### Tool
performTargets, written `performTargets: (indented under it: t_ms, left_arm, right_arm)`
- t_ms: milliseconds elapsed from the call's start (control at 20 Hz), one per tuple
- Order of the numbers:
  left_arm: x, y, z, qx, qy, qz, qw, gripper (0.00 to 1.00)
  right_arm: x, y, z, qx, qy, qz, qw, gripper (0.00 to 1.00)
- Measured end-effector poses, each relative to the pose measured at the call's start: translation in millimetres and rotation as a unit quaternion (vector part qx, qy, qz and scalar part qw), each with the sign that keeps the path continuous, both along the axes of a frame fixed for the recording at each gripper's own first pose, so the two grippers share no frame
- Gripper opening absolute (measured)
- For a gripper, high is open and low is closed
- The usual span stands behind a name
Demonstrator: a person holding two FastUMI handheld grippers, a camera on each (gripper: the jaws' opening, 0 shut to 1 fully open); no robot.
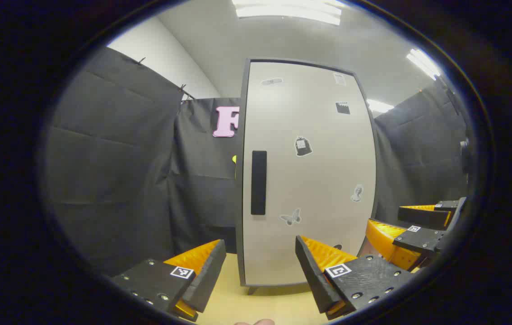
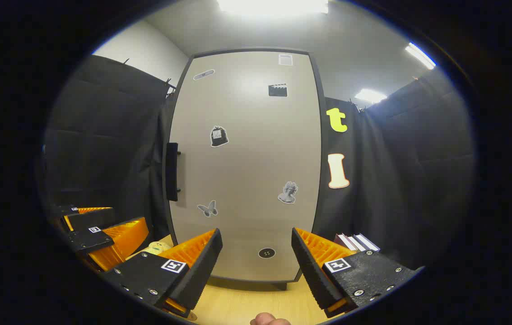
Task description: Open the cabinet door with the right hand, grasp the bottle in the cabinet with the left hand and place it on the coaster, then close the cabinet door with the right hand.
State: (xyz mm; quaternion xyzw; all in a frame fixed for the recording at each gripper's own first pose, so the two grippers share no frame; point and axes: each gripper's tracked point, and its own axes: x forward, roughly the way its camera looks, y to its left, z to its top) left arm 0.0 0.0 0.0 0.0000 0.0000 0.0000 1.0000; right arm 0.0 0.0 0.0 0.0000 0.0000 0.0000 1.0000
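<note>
Tall pale grey cabinet door (image 2: 244, 167) with stickers, dark frame, fully closed; slim black vertical handle (image 2: 172, 171) on its left edge. Bottle presumably inside, hidden; coaster not identified. Right hand-held gripper (image 2: 256, 253) wide apart, empty, facing the lower door panel, well right of the handle. Left hand-held gripper (image 1: 260, 266) also wide, empty, low over light wooden bench (image 1: 256, 307).

Risks, judged: fingers glancing off the narrow handle; door swinging into the left hand-held gripper parked just beside; light cabinet shifting on the bench under a hard pull.
</note>
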Motion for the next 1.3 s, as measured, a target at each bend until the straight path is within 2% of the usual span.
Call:
performTargets:
  t_ms: [50,100,150,200,600,650,700,1000,1300]
  left_arm:
    - [0.6,0.5,0.4,0.003,0.001,-0.005,1.000,0.95]
    - [1.5,4.0,1.1,0.009,0.002,-0.003,1.000,0.89]
    - [1.7,6.8,1.1,0.013,0.002,-0.002,1.000,0.94]
    - [3.1,5.6,1.8,0.015,0.003,-0.008,1.000,0.95]
    - [12.9,-4.4,-5.3,0.038,0.020,-0.035,0.998,0.95]
    - [13.5,-3.8,-4.9,0.037,0.021,-0.040,0.998,0.89]
    - [13.6,-1.8,-5.5,0.035,0.021,-0.042,0.998,0.89]
    - [22.5,10.3,-10.1,0.031,0.030,-0.040,0.998,0.89]
    - [13.1,7.3,-6.7,0.038,0.026,-0.036,0.998,0.89]
  right_arm:
    - [-0.3,-1.8,0.4,-0.002,-0.001,-0.002,1.000,0.95]
    - [0.2,-4.1,1.3,-0.006,-0.003,-0.006,1.000,0.95]
    - [-0.4,-6.7,1.3,-0.009,-0.004,-0.010,1.000,0.95]
    - [-0.5,-8.4,1.7,-0.007,-0.006,-0.012,1.000,0.95]
    - [13.2,-1.6,-5.0,-0.004,0.005,-0.010,1.000,0.95]
    - [14.5,-0.4,-6.6,-0.005,0.007,-0.010,1.000,0.95]
    - [16.0,1.3,-8.3,-0.005,0.009,-0.008,1.000,0.95]
    - [24.9,8.5,-10.4,0.005,0.010,-0.004,1.000,0.95]
    - [23.9,14.5,-8.7,0.000,0.005,0.005,1.000,0.95]
